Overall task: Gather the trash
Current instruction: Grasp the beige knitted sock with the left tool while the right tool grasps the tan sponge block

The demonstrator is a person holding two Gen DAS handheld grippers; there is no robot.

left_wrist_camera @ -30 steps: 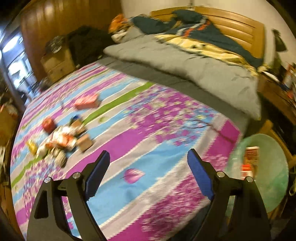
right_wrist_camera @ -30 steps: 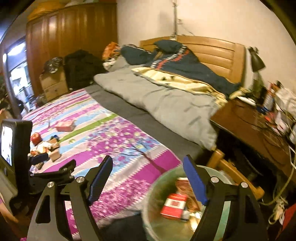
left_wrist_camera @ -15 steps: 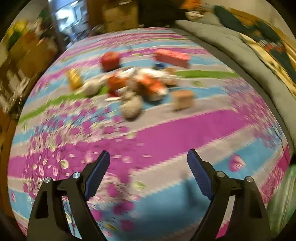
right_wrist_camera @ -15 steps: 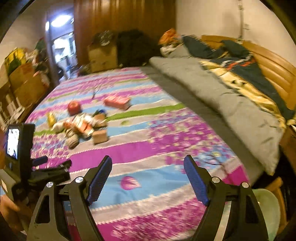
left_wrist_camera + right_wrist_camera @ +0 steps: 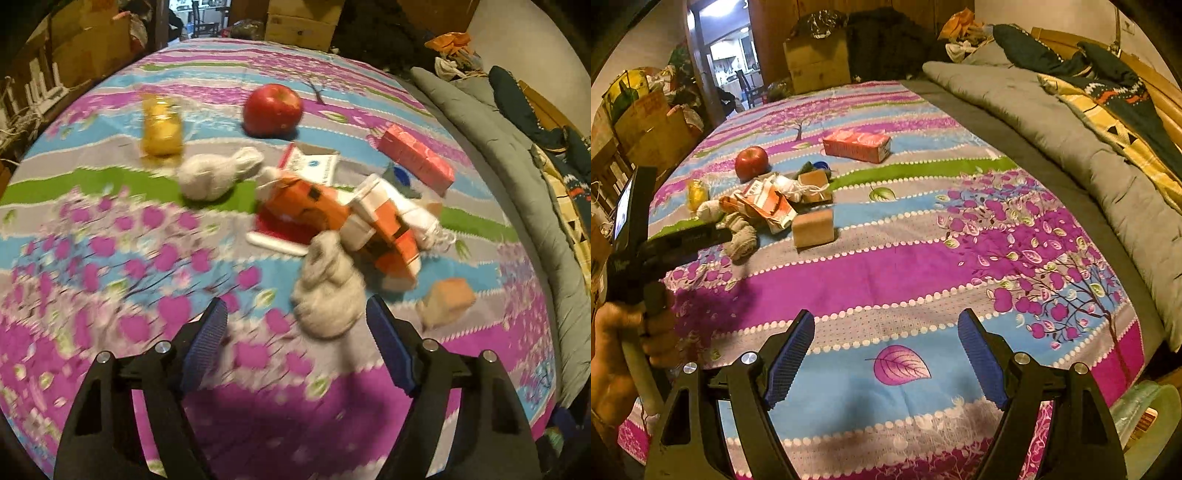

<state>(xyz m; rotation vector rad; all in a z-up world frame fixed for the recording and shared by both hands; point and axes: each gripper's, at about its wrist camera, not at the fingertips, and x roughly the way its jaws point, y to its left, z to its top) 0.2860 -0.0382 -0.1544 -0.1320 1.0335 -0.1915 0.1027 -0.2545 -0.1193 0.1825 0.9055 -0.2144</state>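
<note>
Just ahead of your left gripper (image 5: 295, 338), a crumpled grey-white wad (image 5: 327, 295) lies on the bed's patterned sheet (image 5: 110, 229), a little toward the right finger and just beyond both tips, touching neither. The left fingers (image 5: 207, 343) are closing but stand wide with nothing between them. The wad looks soft and light; it should squash under pressure, so take it across its fat lower bulge.

Touching the wad on its far side is an orange-and-white carton (image 5: 384, 229), flattened and likely light but springy; pinch a folded edge. Right of the wad, a small tan block (image 5: 445, 301) sits apart. Farther beyond the wad lie a second wad (image 5: 216, 173), a yellow jar (image 5: 161, 129), a red apple (image 5: 272, 109) and a pink box (image 5: 415, 158).

Your right gripper (image 5: 886, 354) hangs over bare sheet, well short of the wad, its fingers spread wide and empty. A green bin (image 5: 1145, 413) shows at the bed's edge.
</note>
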